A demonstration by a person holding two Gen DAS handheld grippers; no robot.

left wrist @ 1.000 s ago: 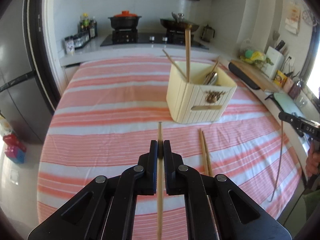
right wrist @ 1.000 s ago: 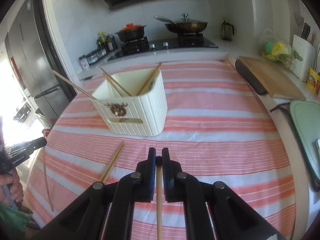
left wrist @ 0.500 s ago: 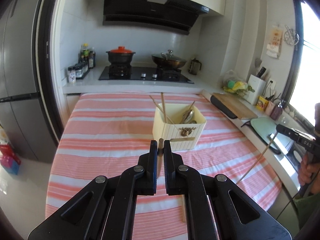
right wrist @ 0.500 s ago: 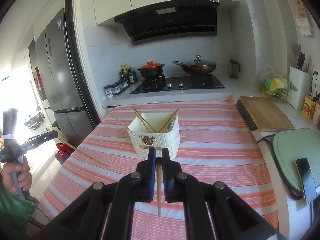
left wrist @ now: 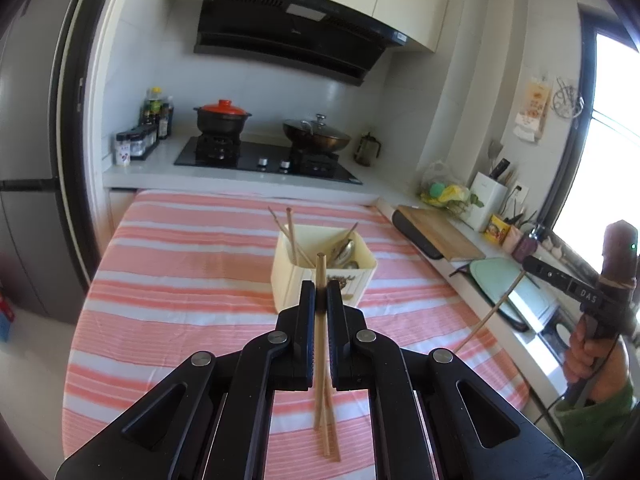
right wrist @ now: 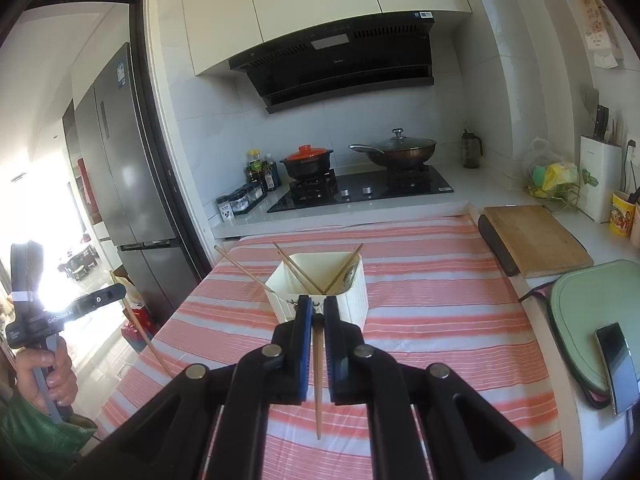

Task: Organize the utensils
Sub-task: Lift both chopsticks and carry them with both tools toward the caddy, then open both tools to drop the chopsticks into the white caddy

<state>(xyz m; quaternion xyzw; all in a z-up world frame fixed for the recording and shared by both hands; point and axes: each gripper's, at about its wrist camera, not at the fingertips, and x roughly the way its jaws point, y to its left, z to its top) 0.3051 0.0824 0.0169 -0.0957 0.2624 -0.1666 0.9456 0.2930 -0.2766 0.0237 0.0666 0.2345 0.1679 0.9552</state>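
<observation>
two chopsticks lifted, two left

the left gripper (left wrist: 321, 294) clamps one chopstick (left wrist: 320, 344); the right gripper (right wrist: 317, 312) clamps another (right wrist: 317, 384), both held above the table (left wrist: 180, 264). the holder (left wrist: 320, 276) has several already. a pair (left wrist: 330, 436) lies on the cloth.

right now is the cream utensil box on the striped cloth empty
No, the cream utensil box on the striped cloth holds several chopsticks and some metal spoons.
</observation>
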